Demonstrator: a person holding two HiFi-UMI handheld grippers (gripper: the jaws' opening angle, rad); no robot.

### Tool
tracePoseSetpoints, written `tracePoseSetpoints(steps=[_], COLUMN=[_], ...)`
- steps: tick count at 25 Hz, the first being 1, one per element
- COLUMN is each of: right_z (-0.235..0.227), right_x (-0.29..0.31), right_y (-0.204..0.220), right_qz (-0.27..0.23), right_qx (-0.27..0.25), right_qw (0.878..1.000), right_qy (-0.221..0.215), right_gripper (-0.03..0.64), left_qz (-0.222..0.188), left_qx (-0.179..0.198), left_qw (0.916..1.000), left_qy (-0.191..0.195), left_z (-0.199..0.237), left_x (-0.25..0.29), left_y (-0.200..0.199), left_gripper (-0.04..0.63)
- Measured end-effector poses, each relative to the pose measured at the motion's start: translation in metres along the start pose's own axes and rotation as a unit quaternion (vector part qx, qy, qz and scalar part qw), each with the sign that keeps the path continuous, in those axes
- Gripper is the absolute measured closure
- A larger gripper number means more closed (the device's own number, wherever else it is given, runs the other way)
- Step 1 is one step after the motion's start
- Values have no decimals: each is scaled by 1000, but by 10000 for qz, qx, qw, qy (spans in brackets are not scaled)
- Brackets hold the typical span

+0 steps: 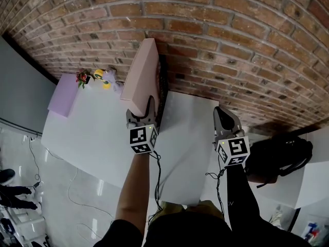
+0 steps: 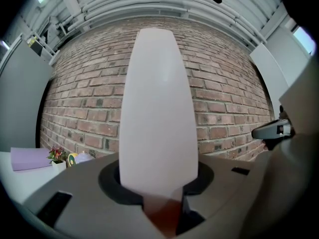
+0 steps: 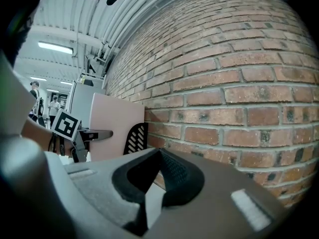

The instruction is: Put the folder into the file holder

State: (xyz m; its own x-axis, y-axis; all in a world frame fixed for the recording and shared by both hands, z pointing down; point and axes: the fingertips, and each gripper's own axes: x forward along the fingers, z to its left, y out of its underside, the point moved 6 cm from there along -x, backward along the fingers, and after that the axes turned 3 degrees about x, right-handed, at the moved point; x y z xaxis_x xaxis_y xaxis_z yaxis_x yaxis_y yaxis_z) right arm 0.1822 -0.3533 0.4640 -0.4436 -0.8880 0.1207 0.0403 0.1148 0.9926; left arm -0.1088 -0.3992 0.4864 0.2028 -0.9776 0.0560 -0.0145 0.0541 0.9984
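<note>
A pale pink folder [image 1: 144,76] stands upright on edge over the white table [image 1: 103,133], close to the brick wall. My left gripper [image 1: 149,104] is shut on its near lower edge. In the left gripper view the folder [image 2: 157,108] rises straight out from between the jaws of that gripper [image 2: 159,193]. A black perforated file holder [image 1: 162,86] stands against the wall just right of the folder, touching or nearly touching it. My right gripper [image 1: 224,118] hovers apart at the table's right side, shut and empty. The right gripper view shows the folder [image 3: 107,126] beside the holder [image 3: 134,138].
A lilac folder [image 1: 62,94] lies at the table's far left corner, with a small flower pot and toys [image 1: 97,77] beside it. A black bag [image 1: 280,161] sits on the floor to the right. The brick wall [image 1: 231,45] backs the table.
</note>
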Motion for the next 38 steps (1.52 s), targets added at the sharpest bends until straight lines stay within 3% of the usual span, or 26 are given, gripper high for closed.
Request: tracePoseSetpoints(steps=[38], right_z=[13], right_x=[1], right_y=[9], right_qz=[100], right_qx=[143], right_qw=[9998], right_qy=[68], right_gripper=[617], left_qz=[981], left_qx=[409], left_qw=[9943], left_qy=[76], left_z=[-15], left_x=[2], left_y=[56], left_gripper=[430])
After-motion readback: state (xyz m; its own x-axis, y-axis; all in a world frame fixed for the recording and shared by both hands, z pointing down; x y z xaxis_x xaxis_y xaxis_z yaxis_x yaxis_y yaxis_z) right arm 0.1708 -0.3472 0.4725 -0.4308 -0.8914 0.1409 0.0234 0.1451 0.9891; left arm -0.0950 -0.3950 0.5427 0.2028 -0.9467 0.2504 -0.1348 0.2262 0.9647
